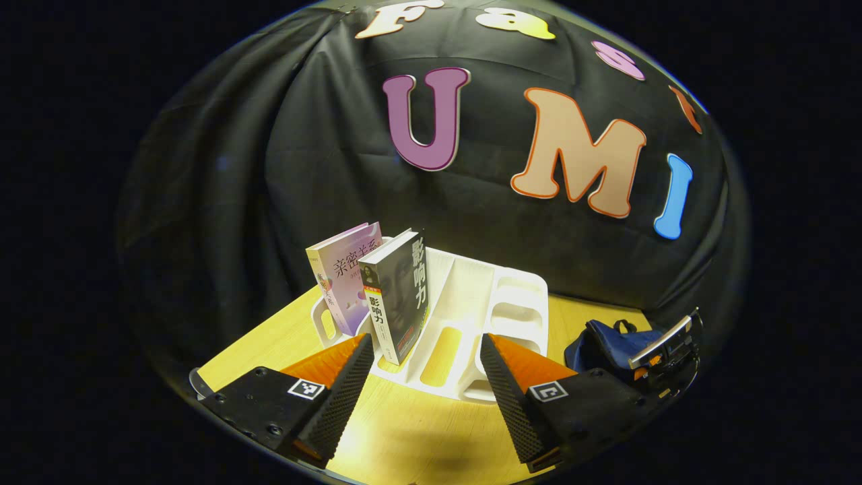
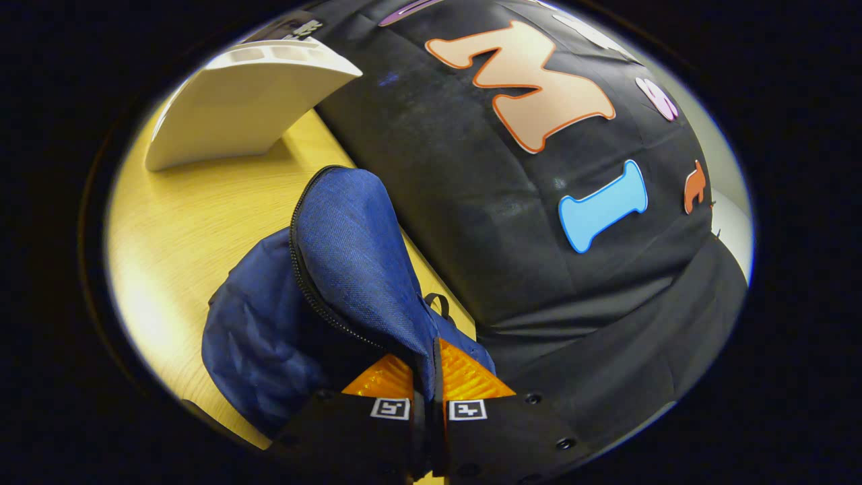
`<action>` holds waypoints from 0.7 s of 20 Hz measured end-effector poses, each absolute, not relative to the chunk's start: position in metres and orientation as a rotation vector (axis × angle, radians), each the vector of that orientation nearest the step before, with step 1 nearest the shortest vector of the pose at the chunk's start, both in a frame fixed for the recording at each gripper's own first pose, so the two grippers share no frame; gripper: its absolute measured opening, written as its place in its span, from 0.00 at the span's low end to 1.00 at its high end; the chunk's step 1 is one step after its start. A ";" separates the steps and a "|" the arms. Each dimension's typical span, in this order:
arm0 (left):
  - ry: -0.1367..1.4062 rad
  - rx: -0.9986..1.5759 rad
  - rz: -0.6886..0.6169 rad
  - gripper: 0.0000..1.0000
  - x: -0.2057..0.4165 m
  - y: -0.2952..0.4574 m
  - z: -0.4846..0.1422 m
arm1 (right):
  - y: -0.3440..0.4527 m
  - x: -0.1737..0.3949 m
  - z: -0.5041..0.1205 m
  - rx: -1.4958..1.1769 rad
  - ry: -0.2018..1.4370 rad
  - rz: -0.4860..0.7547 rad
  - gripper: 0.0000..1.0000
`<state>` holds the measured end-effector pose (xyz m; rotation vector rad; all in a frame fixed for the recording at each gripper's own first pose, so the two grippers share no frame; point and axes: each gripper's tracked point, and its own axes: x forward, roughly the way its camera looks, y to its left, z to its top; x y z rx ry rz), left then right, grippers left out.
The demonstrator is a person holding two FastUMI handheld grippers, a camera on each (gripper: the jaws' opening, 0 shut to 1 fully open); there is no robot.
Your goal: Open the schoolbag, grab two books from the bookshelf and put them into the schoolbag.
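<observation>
While my right claw (image 2: 425,377) pinches the bag (image 2: 283,323) flap and holds it up off the worktop (image 2: 195,222), my left claw (image 1: 427,384) hangs released before the shelf (image 1: 471,316). I judge the left nearer the books: the dark book (image 1: 397,296) stands upright just beyond its left finger, the pink book (image 1: 343,276) farther left.

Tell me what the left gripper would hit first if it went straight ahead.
Probably the white bookshelf: the open left gripper points at its empty slots, with the dark book just left of that line. Depth is unclear.
</observation>
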<state>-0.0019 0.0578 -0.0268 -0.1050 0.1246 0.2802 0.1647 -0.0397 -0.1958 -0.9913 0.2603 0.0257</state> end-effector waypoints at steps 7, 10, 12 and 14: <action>0.093 -0.066 0.276 0.94 0.035 0.111 0.009 | -0.061 0.159 -0.162 -0.911 0.233 -0.052 0.07; 0.096 -0.019 0.235 0.89 0.060 0.129 0.024 | -0.067 0.157 -0.155 -0.877 0.245 -0.075 0.07; 0.126 -0.007 0.193 0.93 0.076 0.136 0.027 | -0.072 0.157 -0.152 -0.860 0.249 -0.094 0.07; 0.164 -0.003 0.157 0.94 0.091 0.140 0.028 | -0.075 0.157 -0.147 -0.838 0.254 -0.114 0.05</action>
